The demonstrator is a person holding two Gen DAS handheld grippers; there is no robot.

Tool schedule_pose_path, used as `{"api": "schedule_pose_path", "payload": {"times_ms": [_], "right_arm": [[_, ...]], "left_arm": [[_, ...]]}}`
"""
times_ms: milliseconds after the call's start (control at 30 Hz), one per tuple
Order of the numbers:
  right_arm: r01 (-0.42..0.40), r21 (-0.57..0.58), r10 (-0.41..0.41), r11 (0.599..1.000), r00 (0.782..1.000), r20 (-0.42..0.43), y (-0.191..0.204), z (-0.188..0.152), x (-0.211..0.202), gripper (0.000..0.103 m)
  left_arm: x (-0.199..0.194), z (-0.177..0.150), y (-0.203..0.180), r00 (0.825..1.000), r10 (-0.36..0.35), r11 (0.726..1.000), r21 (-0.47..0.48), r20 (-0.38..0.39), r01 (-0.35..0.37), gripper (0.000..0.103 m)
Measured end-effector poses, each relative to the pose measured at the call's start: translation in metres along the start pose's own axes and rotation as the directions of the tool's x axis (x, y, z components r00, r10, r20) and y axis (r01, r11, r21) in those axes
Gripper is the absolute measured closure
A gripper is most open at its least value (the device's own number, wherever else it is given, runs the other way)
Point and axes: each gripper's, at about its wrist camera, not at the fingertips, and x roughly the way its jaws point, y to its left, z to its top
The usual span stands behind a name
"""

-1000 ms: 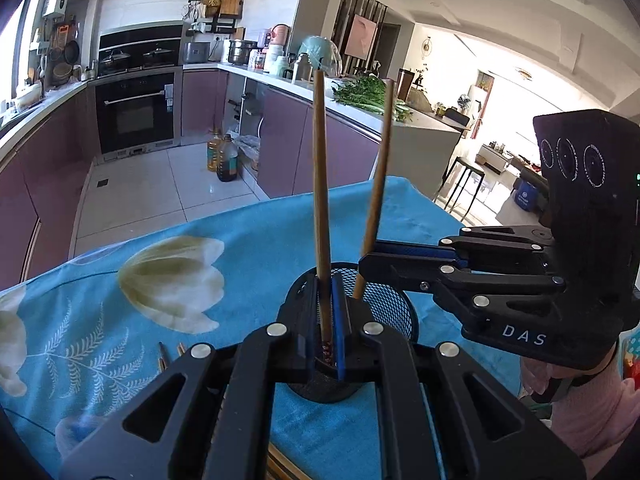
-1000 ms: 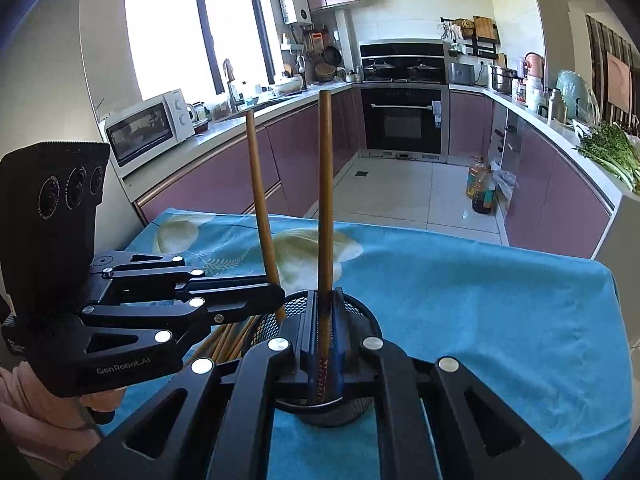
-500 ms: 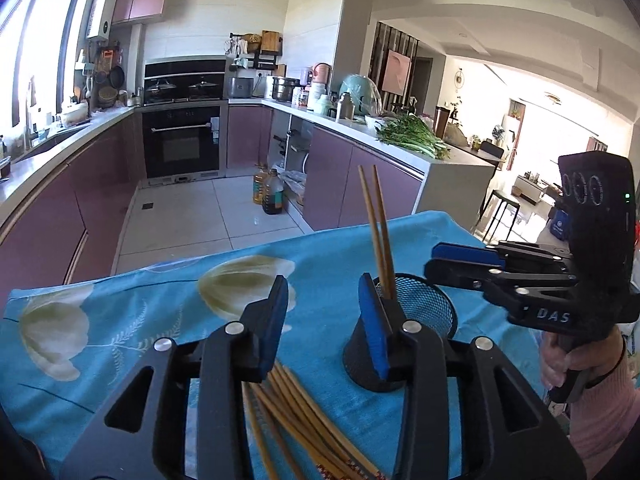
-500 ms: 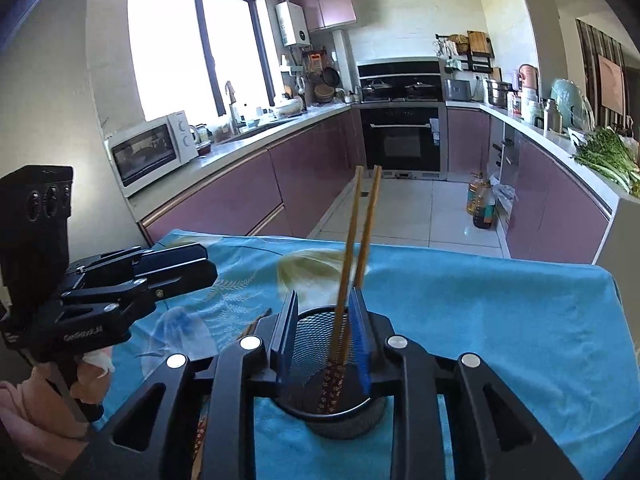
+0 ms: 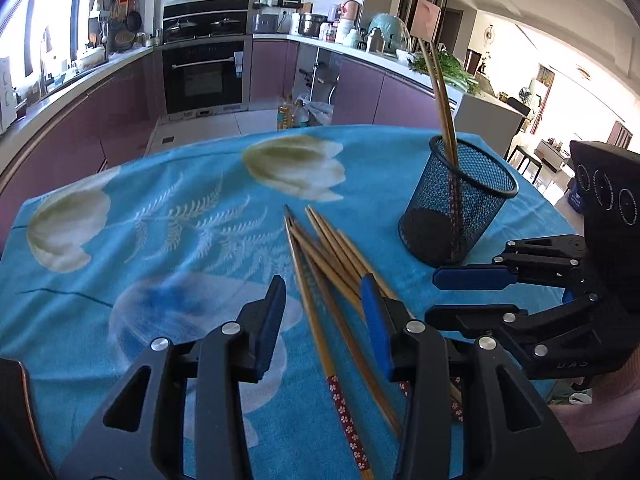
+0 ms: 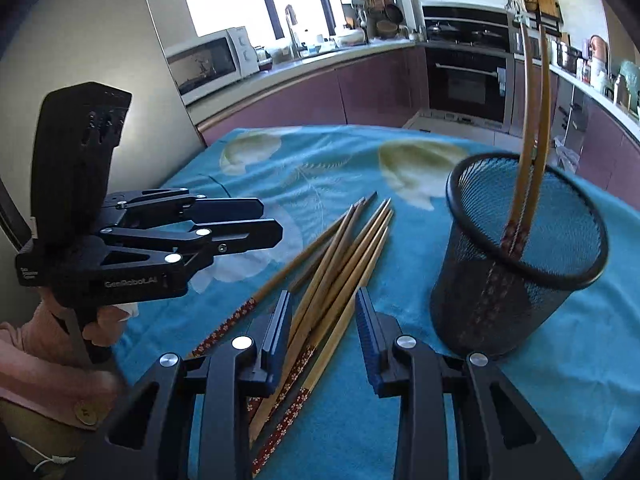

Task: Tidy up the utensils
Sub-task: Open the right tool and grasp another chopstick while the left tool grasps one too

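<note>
Now two chopsticks (image 6: 530, 128) in one holder (image 6: 516, 280).

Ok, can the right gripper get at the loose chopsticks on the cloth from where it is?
Probably yes. The right gripper is open, its fingers straddling the loose chopsticks with nothing over them. The mesh cup stands off to one side, the left gripper to the other.
</note>
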Motion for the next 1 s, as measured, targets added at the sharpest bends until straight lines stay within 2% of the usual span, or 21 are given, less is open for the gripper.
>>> {"api": "schedule_pose_path", "payload": {"times_ms": [267,433,533,867,1000], "right_arm": [[0.043,0.061,-0.04,0.997,0.998,-0.047,-0.011,-0.015,0.013,0.079],[0.073,0.052,-0.07,0.996,0.996,-0.053,-0.012,-0.016,0.015,0.079],[0.101,0.035,-0.099,0.994,0.994,-0.056,-0.009,-0.015,0.016,0.081],[0.145,0.044,-0.143,0.988,0.989,-0.046,-0.008,-0.003,0.031,0.085],[0.13,0.082,-0.127,0.988,0.991,-0.036,-0.013,-0.002,0.031,0.092]], "left_arm": [[0.028,-0.02,0.001,0.997,0.007,1.0,-0.003,-0.076,-0.007,0.067],[0.039,-0.023,-0.001,0.993,0.013,1.0,0.007,-0.118,-0.012,0.07],[0.041,-0.022,-0.001,0.992,0.019,1.0,0.015,-0.123,-0.018,0.074],[0.055,-0.01,0.0,0.99,0.037,0.999,0.025,-0.135,-0.033,0.075],[0.059,-0.005,0.002,0.99,0.042,0.999,0.003,-0.136,-0.042,0.087]]}}
